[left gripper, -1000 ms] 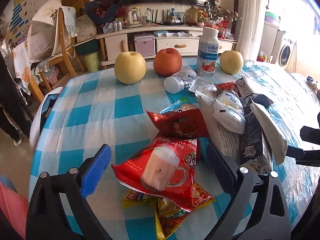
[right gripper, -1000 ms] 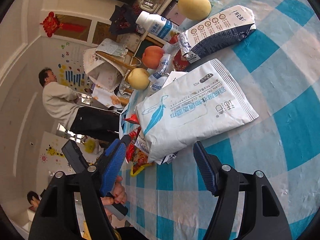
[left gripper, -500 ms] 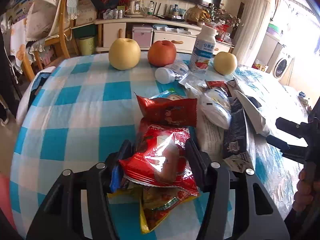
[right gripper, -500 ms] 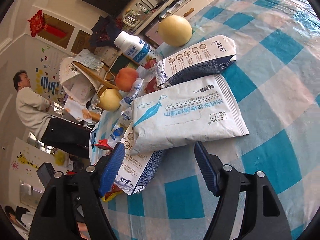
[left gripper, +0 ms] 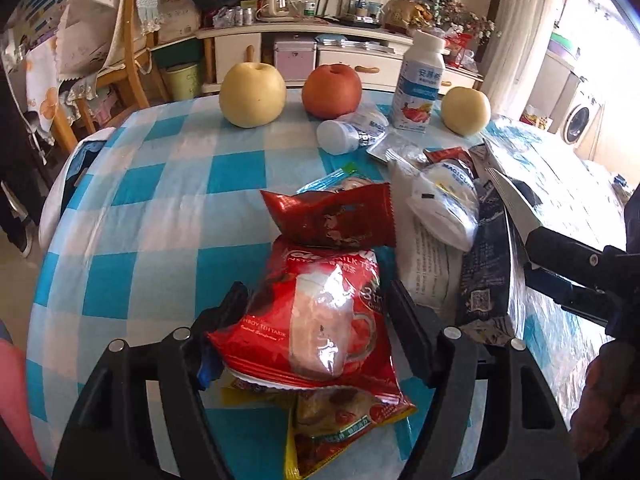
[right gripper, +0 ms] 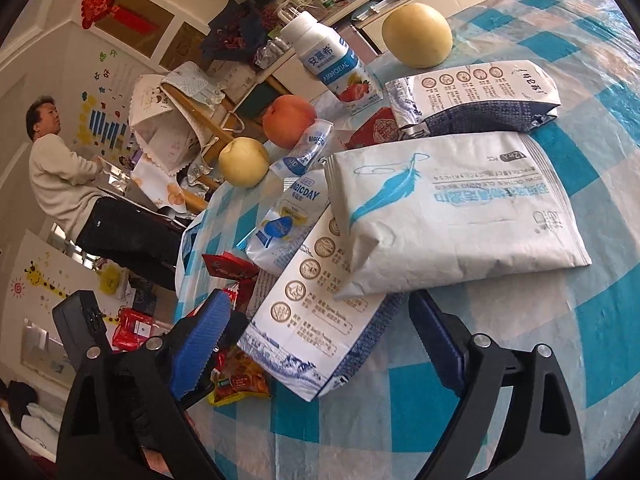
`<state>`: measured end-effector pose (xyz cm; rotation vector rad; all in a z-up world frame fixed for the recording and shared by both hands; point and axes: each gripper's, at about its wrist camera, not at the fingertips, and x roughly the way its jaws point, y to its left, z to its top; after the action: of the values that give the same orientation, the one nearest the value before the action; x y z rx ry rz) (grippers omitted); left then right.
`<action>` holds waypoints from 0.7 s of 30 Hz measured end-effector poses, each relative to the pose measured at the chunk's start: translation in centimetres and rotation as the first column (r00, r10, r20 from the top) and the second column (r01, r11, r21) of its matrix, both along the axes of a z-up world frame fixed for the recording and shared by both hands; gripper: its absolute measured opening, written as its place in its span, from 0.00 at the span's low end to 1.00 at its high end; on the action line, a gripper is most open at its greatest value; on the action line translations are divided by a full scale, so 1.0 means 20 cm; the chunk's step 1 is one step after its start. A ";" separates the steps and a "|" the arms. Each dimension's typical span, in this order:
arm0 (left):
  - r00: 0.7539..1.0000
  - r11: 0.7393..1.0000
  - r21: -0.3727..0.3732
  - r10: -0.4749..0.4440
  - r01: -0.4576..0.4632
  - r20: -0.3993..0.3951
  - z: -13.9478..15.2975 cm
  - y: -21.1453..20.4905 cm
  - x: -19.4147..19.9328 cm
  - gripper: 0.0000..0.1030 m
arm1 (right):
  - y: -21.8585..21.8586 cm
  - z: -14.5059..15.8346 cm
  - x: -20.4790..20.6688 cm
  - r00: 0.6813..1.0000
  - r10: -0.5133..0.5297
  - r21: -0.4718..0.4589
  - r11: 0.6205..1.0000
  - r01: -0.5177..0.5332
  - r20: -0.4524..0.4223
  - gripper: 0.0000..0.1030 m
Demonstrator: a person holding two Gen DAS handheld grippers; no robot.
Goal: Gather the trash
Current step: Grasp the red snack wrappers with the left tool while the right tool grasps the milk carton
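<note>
Step in hand: picking up the red milk tea packet (left gripper: 316,320) from the near edge of the table (left gripper: 160,208), first of the wrappers to collect.
Left gripper (left gripper: 316,312): jaws astride the packet; they closed in and have just been opening a little. Whether the pads press it now, I cannot tell.
Right gripper (right gripper: 320,320): jaws wide, just been opening, nothing clamped; the printed carton (right gripper: 312,320) lies between them under the white wipes pack (right gripper: 460,216).
Next move: I judge the left jaws must pinch the packet firmly, then lift it clear of the yellow wrapper (left gripper: 332,424) beneath.
Risk: the slick foil may slip.
Count, fruit: two yellow pears, one red apple (left gripper: 331,91), along the far edge.
Count, bottles: one upright, one lying.
Count, red wrappers: two.
</note>
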<state>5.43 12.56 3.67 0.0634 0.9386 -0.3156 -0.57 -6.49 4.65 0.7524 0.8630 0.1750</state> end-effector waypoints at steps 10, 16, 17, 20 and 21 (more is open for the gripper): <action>0.999 0.996 -0.083 0.043 -0.045 -0.022 -0.03 0.04 0.04 0.61 | 0.04 -0.06 0.11 0.997 -0.027 -0.124 0.992 0.018 -0.077 0.77; 1.000 0.994 -0.108 0.027 -0.028 -0.013 -0.03 0.05 0.00 0.47 | 0.01 -0.07 0.09 0.996 -0.027 -0.143 0.990 0.014 -0.090 0.66; 0.999 0.992 -0.125 0.029 -0.031 -0.017 -0.02 0.06 -0.01 0.46 | 0.01 -0.07 0.08 0.996 -0.021 -0.145 0.989 0.008 -0.090 0.65; 0.999 0.990 -0.136 0.031 -0.032 -0.011 -0.01 0.08 -0.04 0.36 | 0.02 -0.05 0.06 0.997 -0.002 -0.164 0.986 -0.012 -0.083 0.62; 0.999 0.989 -0.146 0.032 -0.033 -0.007 -0.01 0.09 -0.06 0.32 | 0.03 -0.04 0.05 0.997 0.004 -0.166 0.986 -0.017 -0.079 0.61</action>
<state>4.31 14.29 3.51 -0.0870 0.9173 -0.3538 0.47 -5.89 3.80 0.6012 0.9441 0.0819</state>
